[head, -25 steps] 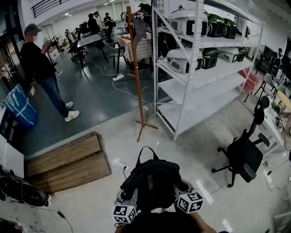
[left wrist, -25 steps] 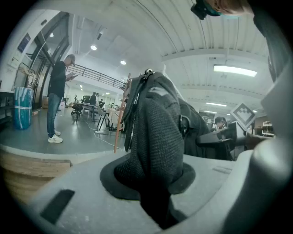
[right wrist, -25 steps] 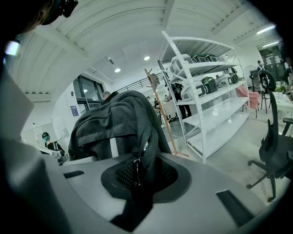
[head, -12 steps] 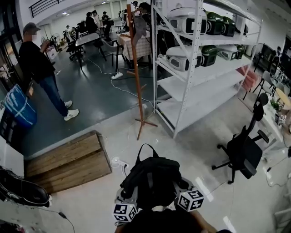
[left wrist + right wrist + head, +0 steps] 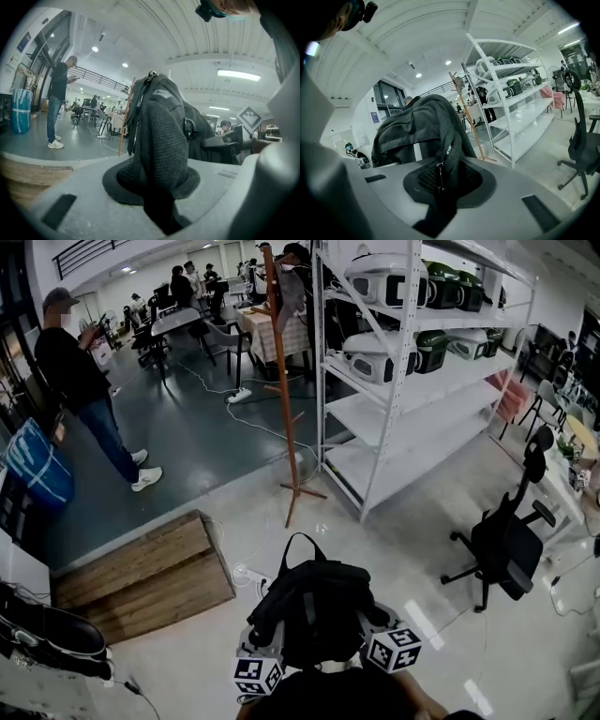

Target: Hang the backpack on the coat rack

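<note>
As both gripper views showed, the fingers (image 5: 93, 192) of the left gripper (image 5: 159, 187) were clamped on dark mesh fabric of the backpack (image 5: 314, 610), and those of the right gripper (image 5: 440, 187) were clamped on a strap beside a zip. In the head view the backpack was held off the floor between the two grippers, low at centre frame, the left at its 8 o'clock side and the right at its 4 o'clock side.

The backpack's long axis ran from 6 to 12 o'clock, with its top carry loop (image 5: 300, 549) standing free at the 12 o'clock end. The coat rack (image 5: 284, 381) stood well apart at 12 o'clock, upright on spread feet at the edge of the grey floor. Neither hand was judged nearer to it. The loop already faced the rack, so the coming move appears to be a straight carry followed by a lift to a peg.

A power strip (image 5: 246, 576) and its cable lay on the floor near 10 o'clock, just beside the path; a trip risk, in my judgement. A wooden platform (image 5: 141, 573) lay at 9 o'clock, white shelving (image 5: 412, 381) at 1 o'clock close to the rack, an office chair (image 5: 506, 554) at 3 o'clock, and a standing person (image 5: 80, 381) at 10 o'clock, well clear.
</note>
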Available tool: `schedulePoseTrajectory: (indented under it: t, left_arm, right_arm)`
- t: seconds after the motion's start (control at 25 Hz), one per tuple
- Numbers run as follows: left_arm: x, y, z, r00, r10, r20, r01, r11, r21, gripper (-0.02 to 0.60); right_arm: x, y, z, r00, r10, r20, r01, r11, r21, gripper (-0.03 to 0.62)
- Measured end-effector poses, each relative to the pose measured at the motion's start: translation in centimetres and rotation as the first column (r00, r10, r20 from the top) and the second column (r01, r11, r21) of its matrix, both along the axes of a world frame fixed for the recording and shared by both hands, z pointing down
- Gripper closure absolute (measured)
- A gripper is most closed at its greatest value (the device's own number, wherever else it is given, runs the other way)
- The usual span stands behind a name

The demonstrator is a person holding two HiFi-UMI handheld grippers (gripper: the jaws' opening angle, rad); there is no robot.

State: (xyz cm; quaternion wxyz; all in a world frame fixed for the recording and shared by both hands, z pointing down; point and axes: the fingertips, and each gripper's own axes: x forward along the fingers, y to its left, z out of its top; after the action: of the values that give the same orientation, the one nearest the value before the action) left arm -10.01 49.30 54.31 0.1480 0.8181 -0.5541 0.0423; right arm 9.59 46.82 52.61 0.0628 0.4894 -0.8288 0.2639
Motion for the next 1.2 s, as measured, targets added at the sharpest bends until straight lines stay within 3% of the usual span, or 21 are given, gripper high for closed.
schedulePoseTrajectory:
  t: [0.6,1.2]
  left_arm:
    - [-4.9,-4.0,1.4,1.0,0.013,0.013,-0.013,1.0,-0.001,0.485]
    - [-3.2,-16.2,2.5,0.996,-0.092,0.019,0.093,0.995,-0.023,0.485]
  right_arm:
    - [-5.0,-3.4,1.5,1.0,0.027,0.013,-0.027,1.0,-0.005,0.542]
    - [-3.7,-17.8,2.6,0.997,-0.072,0.02,0.072,0.997,-0.012,0.542]
